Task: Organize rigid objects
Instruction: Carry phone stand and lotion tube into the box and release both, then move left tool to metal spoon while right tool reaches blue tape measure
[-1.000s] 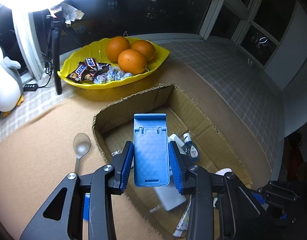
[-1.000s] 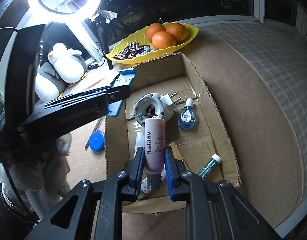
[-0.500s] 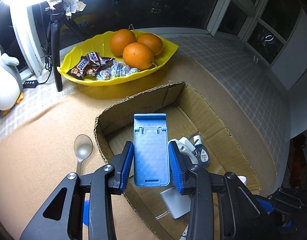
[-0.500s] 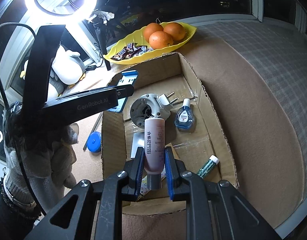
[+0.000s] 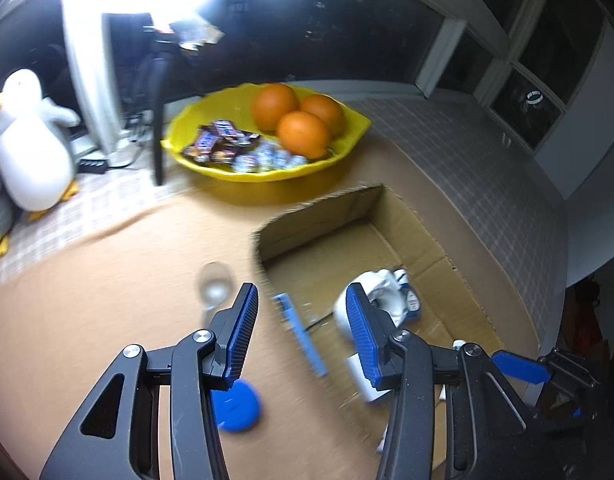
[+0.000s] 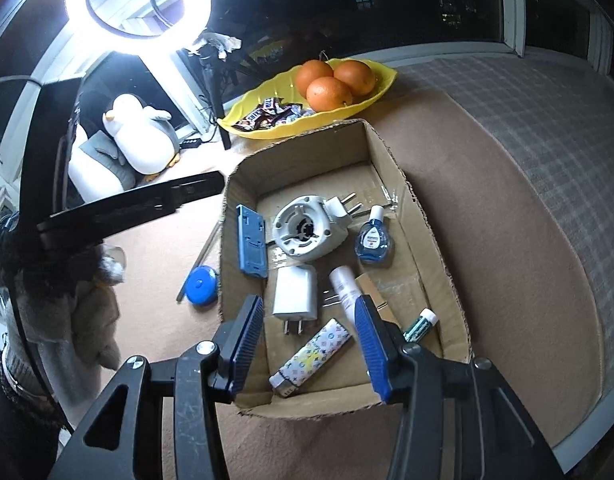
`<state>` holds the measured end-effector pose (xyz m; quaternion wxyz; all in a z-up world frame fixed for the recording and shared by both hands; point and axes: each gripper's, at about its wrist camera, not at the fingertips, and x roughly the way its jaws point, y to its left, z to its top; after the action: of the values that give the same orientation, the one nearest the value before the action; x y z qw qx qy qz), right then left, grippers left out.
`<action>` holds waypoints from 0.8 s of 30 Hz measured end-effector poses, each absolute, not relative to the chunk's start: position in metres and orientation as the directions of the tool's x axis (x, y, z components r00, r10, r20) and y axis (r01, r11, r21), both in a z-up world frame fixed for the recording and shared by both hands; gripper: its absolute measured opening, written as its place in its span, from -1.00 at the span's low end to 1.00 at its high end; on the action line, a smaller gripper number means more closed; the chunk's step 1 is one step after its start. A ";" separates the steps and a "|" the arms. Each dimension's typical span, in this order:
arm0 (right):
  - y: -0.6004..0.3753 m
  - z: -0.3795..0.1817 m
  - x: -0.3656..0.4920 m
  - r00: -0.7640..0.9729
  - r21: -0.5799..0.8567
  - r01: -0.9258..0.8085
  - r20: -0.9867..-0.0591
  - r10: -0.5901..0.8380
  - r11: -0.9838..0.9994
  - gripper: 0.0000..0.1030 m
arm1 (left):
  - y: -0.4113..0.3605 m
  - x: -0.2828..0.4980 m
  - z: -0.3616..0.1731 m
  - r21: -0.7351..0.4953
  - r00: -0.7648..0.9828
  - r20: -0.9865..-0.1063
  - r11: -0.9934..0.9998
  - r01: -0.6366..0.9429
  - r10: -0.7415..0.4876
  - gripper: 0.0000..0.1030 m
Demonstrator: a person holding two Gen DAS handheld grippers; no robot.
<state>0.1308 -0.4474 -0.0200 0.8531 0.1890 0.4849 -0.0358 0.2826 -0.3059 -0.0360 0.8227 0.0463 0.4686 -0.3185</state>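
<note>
The cardboard box (image 6: 391,160) holds a blue phone stand (image 6: 250,243) leaning against its left wall, a white round plug adapter (image 6: 307,232), a blue dropper bottle (image 6: 373,240), a white charger (image 6: 295,294), a pink-white tube (image 6: 347,288), a patterned lighter (image 6: 311,356) and a green tube (image 6: 421,324). My right gripper (image 6: 309,344) is open and empty above the box's near end. My left gripper (image 5: 301,328) is open and empty over the box's left wall (image 5: 263,264); the blue stand (image 5: 301,334) lies below it. A spoon (image 5: 215,286) and a blue disc (image 5: 237,406) lie on the mat outside.
A yellow bowl (image 6: 371,98) with three oranges and candy stands behind the box. A ring light on a stand (image 6: 137,6) and a penguin plush (image 6: 139,136) are at the back left. The brown mat (image 6: 487,220) stretches to the right of the box.
Both grippers have opened. The blue stand has dropped from my left gripper into the box, and the tube has dropped from my right. My left gripper has swung left.
</note>
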 end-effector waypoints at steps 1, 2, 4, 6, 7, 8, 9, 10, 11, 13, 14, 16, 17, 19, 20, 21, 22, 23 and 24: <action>-0.446 -0.018 0.128 0.531 0.289 0.242 -0.838 0.123 0.926 -0.15 | -0.296 0.284 -0.034 -0.226 0.365 -0.797 0.798 0.559 -0.481 -0.13; -0.444 -0.016 0.126 0.535 0.295 0.241 -0.835 0.127 0.925 -0.15 | -0.285 0.285 -0.033 -0.225 0.375 -0.796 0.806 0.547 -0.476 -0.13; -0.442 -0.011 0.121 0.547 0.317 0.238 -0.825 0.143 0.918 -0.15 | -0.267 0.287 -0.037 -0.210 0.388 -0.803 0.824 0.526 -0.452 -0.13; -0.439 -0.007 0.116 0.559 0.329 0.237 -0.816 0.149 0.914 -0.15 | -0.256 0.290 -0.047 -0.197 0.388 -0.816 0.837 0.510 -0.428 -0.14; -0.437 -0.004 0.113 0.565 0.337 0.235 -0.810 0.153 0.912 -0.15 | -0.250 0.293 -0.055 -0.191 0.381 -0.830 0.849 0.492 -0.407 -0.14; -0.436 -0.003 0.111 0.569 0.342 0.234 -0.807 0.157 0.910 -0.15 | -0.246 0.295 -0.061 -0.191 0.373 -0.839 0.856 0.480 -0.396 -0.14; -0.434 -0.002 0.109 0.571 0.347 0.232 -0.805 0.161 0.909 -0.15 | -0.245 0.296 -0.067 -0.191 0.365 -0.845 0.859 0.475 -0.390 -0.14; -0.433 -0.001 0.108 0.572 0.350 0.230 -0.804 0.164 0.908 -0.15 | -0.245 0.296 -0.074 -0.171 0.367 -0.854 0.864 0.473 -0.370 -0.14; -0.432 0.000 0.107 0.572 0.350 0.228 -0.803 0.166 0.909 -0.15 | -0.246 0.296 -0.078 -0.148 0.373 -0.859 0.867 0.477 -0.352 -0.14; -0.428 0.001 0.106 0.571 0.347 0.223 -0.804 0.167 0.911 -0.15 | -0.254 0.296 -0.087 -0.107 0.371 -0.871 0.861 0.497 -0.322 -0.14; -0.426 0.001 0.105 0.571 0.348 0.221 -0.803 0.168 0.911 -0.15 | -0.257 0.297 -0.091 -0.095 0.371 -0.875 0.861 0.500 -0.312 -0.15; -0.424 0.000 0.103 0.569 0.352 0.220 -0.804 0.173 0.910 -0.15 | -0.262 0.300 -0.096 -0.083 0.366 -0.881 0.859 0.505 -0.300 -0.18; -0.423 0.000 0.102 0.568 0.355 0.219 -0.804 0.177 0.909 -0.15 | -0.263 0.302 -0.100 -0.082 0.359 -0.885 0.859 0.505 -0.296 -0.21; -0.420 -0.001 0.098 0.565 0.359 0.217 -0.805 0.184 0.908 -0.15 | -0.267 0.309 -0.106 -0.095 0.343 -0.892 0.863 0.496 -0.295 -0.29; -0.419 -0.001 0.097 0.562 0.361 0.216 -0.806 0.186 0.907 -0.15 | -0.266 0.310 -0.109 -0.101 0.336 -0.894 0.863 0.494 -0.297 -0.31; -0.417 -0.001 0.095 0.560 0.362 0.217 -0.807 0.188 0.907 -0.15 | -0.268 0.312 -0.111 -0.104 0.329 -0.897 0.864 0.493 -0.296 -0.32; -0.415 -0.002 0.093 0.558 0.364 0.217 -0.808 0.190 0.906 -0.15 | -0.270 0.314 -0.114 -0.099 0.324 -0.900 0.860 0.501 -0.292 -0.33; -0.413 -0.002 0.092 0.556 0.367 0.215 -0.808 0.195 0.905 -0.15 | -0.271 0.313 -0.116 -0.095 0.321 -0.901 0.855 0.510 -0.291 -0.34; -0.411 -0.002 0.091 0.553 0.369 0.212 -0.809 0.200 0.905 -0.15 | -0.273 0.312 -0.118 -0.094 0.315 -0.903 0.848 0.521 -0.294 -0.34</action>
<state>0.0909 -0.4109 -0.0024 0.8538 0.2179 0.4728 -0.0033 0.3123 -0.2726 -0.1179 0.8037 0.1079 0.5275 -0.2534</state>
